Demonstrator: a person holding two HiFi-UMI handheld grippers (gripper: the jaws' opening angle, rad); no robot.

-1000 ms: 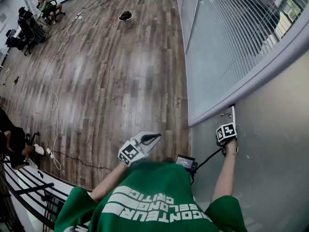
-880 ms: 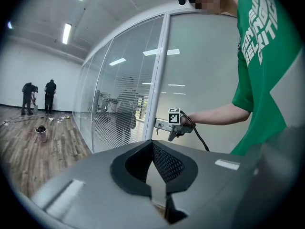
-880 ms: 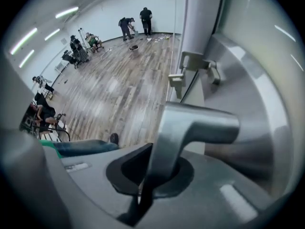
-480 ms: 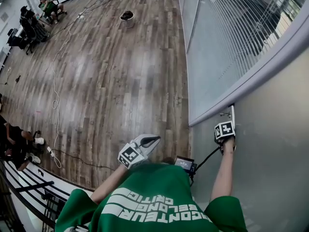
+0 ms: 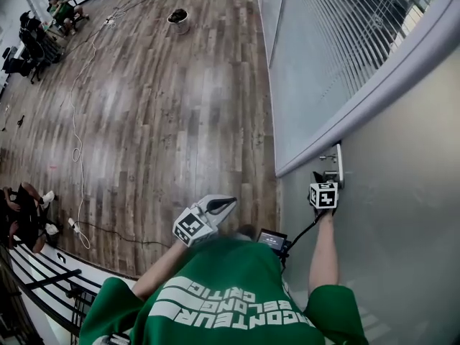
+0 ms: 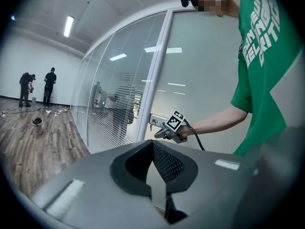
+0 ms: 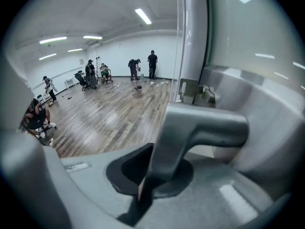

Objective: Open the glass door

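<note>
Right gripper (image 7: 145, 185) tipped downward; fingers (image 7: 125, 170) pinching door handle (image 7: 200, 128), its lever slanting down toward them.

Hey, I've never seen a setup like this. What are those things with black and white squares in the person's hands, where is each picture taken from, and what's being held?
A person in a green shirt holds a two-jaw hand tool, a gripper, in each hand. The patterned cubes are part of the tools. One picture comes from a camera on the person's head, looking down. The other two come from cameras on the grippers, looking along their jaws. The right gripper is shut on the metal door handle of the frosted glass door. The left gripper is shut and empty, held in front of the body. Below is a wood floor with a cable on it. Other people are across the room.
</note>
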